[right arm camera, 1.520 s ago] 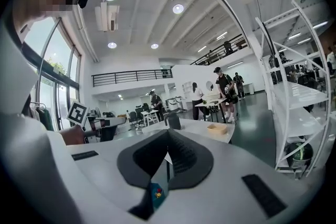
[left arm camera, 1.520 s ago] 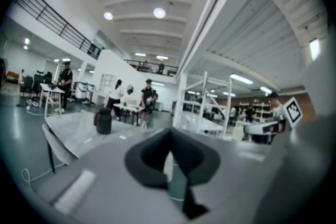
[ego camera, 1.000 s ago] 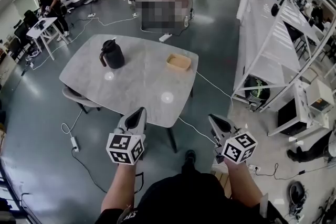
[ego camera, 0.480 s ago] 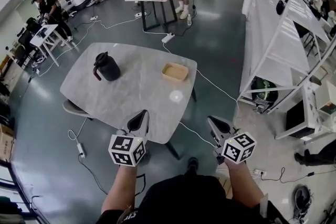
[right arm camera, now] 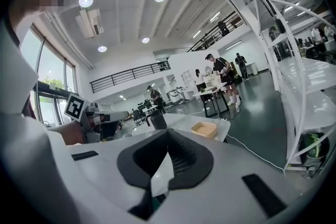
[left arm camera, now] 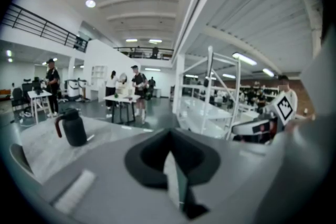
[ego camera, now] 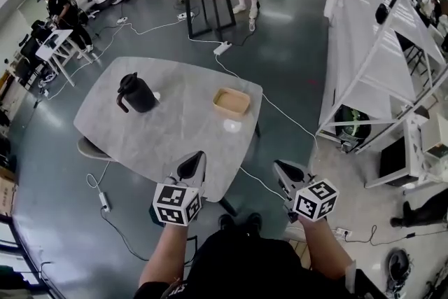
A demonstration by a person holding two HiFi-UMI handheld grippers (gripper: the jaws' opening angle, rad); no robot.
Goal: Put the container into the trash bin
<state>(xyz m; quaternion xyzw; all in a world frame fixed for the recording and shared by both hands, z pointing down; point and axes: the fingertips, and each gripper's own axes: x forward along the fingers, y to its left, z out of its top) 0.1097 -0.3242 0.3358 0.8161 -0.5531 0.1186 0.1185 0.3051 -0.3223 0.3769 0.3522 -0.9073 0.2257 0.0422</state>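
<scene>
Head view: the container (ego camera: 232, 101), a shallow tan tray, is seen lying on the grey tabletop (ego camera: 161, 136) near its far right corner, well apart from a black jug (ego camera: 135, 92) toward the left. Both tools are held by the tabletop's near edge, well short of the tray. The left tool (ego camera: 194, 163) is clenched w/ nothing in it; in the left gripper view its jaws are pressed together on no object. The right tool (ego camera: 281, 170) is likewise closed & empty, as shown in the right gripper view, where the tray is seen ahead, just above the jaws

Step in hand, as judged: approach to the container, which is not yet reached. To do it well, the right tool, being on the tray's side, should be opened before arrival, not at the rim. One jaw is best put inside the tray wall & one outside, so the thin rim is pinched; a grab across the full width is prob. too wide. The tray should be kept level when lifted, in case sth lies in it – contents can't be made out. A dark round bin (ego camera: 348, 121) w/ sth green in it is seen under the shelving (ego camera: 381, 73) at right; it is poss. the trash bin, but that can't be confirmed
</scene>
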